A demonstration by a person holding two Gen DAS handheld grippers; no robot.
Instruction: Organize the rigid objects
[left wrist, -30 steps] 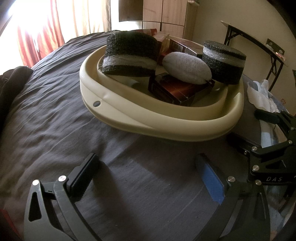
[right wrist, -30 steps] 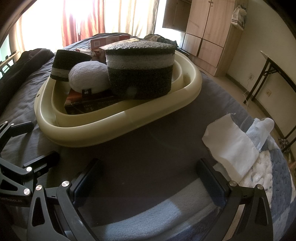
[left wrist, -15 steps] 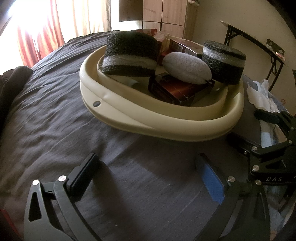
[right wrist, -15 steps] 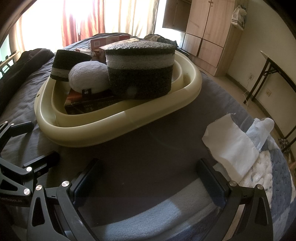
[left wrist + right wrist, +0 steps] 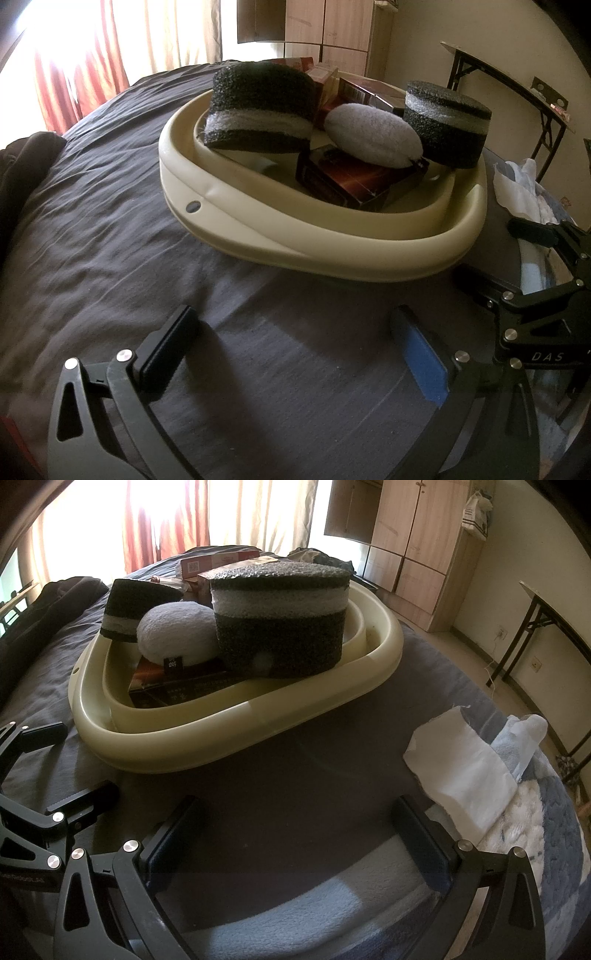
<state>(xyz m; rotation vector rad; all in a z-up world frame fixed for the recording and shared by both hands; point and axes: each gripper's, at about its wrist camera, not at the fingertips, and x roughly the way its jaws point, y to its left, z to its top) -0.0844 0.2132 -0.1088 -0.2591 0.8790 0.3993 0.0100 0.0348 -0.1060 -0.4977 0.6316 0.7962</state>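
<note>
Nothing has been moved since the earlier frames. The left gripper (image 5: pixel 295 339) and right gripper (image 5: pixel 295 823) are both held spread and empty near the cream oval plastic basin (image 5: pixel 332 251), in which black-and-white foam blocks (image 5: pixel 258 110), a white oval pad (image 5: pixel 373 134) and dark red boxes (image 5: pixel 351 181) are piled. The right foam block (image 5: pixel 280 627), perched over the rim, could be toppled by a careless reach

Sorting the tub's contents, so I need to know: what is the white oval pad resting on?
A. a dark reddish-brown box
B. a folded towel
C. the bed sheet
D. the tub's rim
A: the white oval pad lies on the dark reddish-brown box inside the cream tub.
</note>
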